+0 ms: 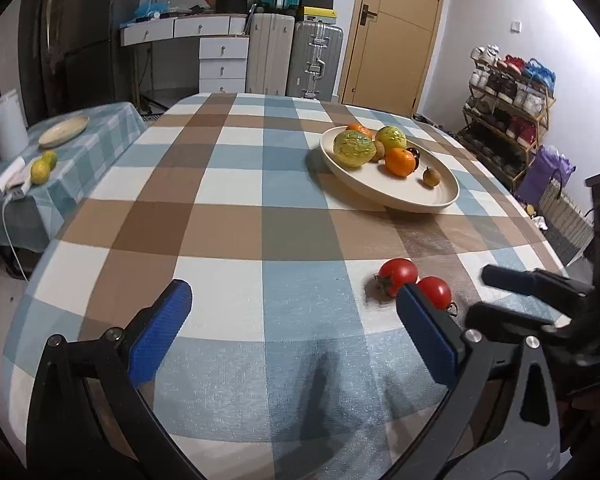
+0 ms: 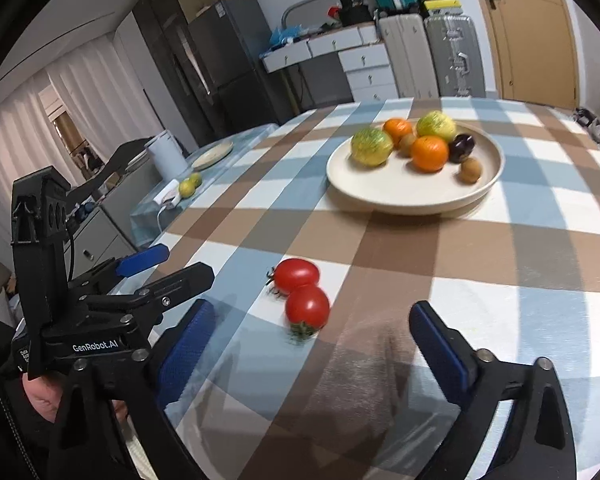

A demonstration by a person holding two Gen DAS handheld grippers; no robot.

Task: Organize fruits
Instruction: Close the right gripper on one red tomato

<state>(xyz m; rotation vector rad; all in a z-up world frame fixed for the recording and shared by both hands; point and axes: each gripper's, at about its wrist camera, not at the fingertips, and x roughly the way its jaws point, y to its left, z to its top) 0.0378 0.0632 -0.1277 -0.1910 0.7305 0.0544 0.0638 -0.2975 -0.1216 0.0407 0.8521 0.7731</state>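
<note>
Two tomatoes (image 2: 302, 290) lie just ahead of the right tongs (image 2: 312, 332) — both tongs gape empty, left tongs (image 1: 292, 304) beside

A lived-in home is shown, seemingly a dining area doubling as storage. A table spread with a checked cloth (image 1: 228, 216) fills the middle of the frame, while suitcases (image 1: 294, 58) are stacked by a wooden door (image 1: 396, 28) at upper centre. A loaded shoe rack (image 1: 504, 116) is seen at right, and a dark fridge (image 2: 216, 52) at upper left.
</note>
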